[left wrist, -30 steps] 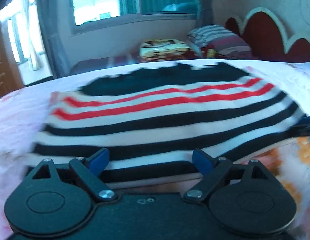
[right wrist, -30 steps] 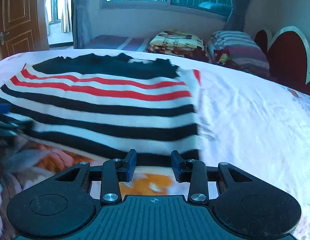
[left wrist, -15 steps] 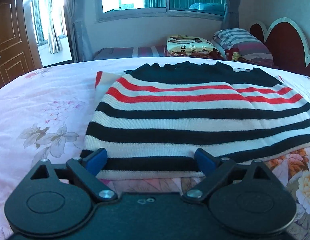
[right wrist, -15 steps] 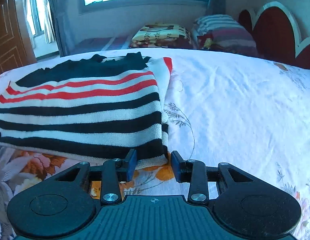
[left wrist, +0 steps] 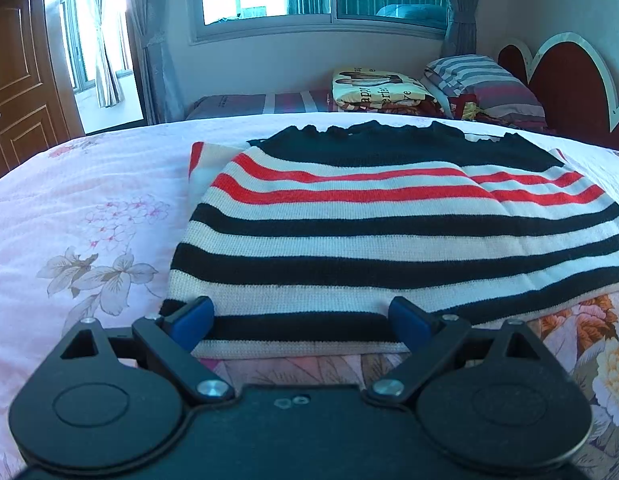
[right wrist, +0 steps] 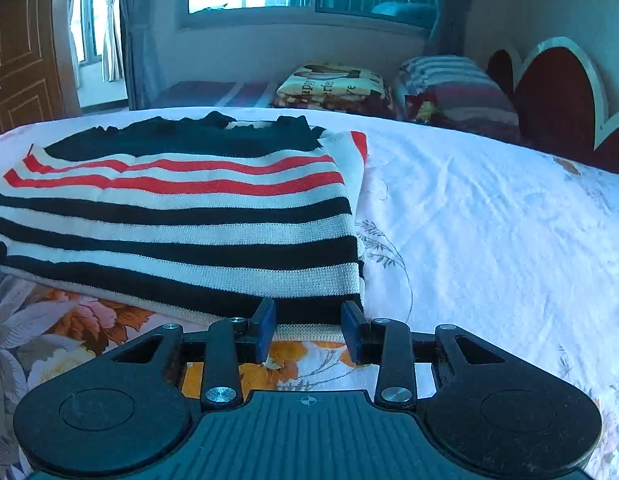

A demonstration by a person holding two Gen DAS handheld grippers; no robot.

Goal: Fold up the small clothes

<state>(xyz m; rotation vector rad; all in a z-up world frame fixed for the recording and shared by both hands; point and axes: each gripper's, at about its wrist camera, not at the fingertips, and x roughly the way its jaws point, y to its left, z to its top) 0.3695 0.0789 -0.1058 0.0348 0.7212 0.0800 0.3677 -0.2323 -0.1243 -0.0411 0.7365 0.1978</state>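
Observation:
A knit sweater (left wrist: 389, 240) with black, cream and red stripes lies flat on the bed, sides folded in, its black top part farthest from me. In the left wrist view my left gripper (left wrist: 301, 320) is open wide, its blue pads (left wrist: 193, 318) low at the near hem by the sweater's left corner. Over by the right corner of the same sweater (right wrist: 189, 216), my right gripper (right wrist: 309, 330) is partly open just short of the hem. Only hem and sheet show in its gap, and nothing is clamped.
The pink and white floral bedsheet (right wrist: 489, 220) stretches away to the right of the sweater and to its left (left wrist: 69, 220). Folded blankets and pillows (left wrist: 449, 84) are stacked at the far side by a red headboard (left wrist: 565, 84). A wooden door (left wrist: 17, 80) stands at the left.
My left gripper slid left along the near hem to the sweater's left corner, then stopped, and is gone from the right wrist view. My right gripper stays at the right corner, its gap unchanged.

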